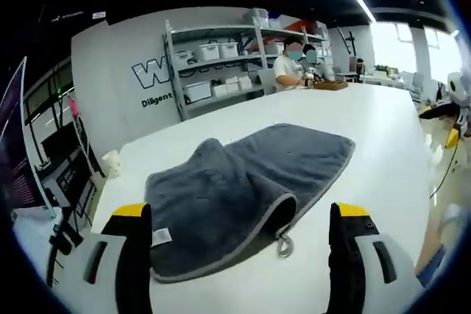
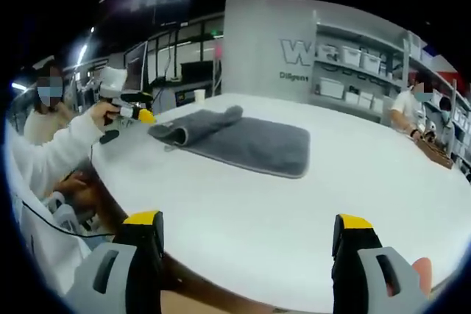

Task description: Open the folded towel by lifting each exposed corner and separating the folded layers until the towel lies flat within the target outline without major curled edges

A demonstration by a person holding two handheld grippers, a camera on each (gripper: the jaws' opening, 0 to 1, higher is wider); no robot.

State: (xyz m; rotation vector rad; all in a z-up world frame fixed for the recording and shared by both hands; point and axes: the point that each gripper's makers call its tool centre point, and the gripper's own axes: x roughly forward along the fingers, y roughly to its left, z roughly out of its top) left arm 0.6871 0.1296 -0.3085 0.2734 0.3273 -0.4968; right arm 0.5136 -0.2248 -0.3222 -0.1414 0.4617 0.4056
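Note:
A dark grey towel lies on the white table, partly folded, with a bunched ridge across its middle and a curled near edge carrying a small hanging loop and a white label. My left gripper stands open just in front of that near edge, its black yellow-tipped jaws on either side of it. In the right gripper view the towel lies far across the table, and the left gripper is held by a person's hand at its left end. My right gripper is open over bare table.
Grey shelving with white bins stands behind the table, with people working at its far end. A small white cup sits at the table's far left corner. A person in white sleeves stands at the table edge.

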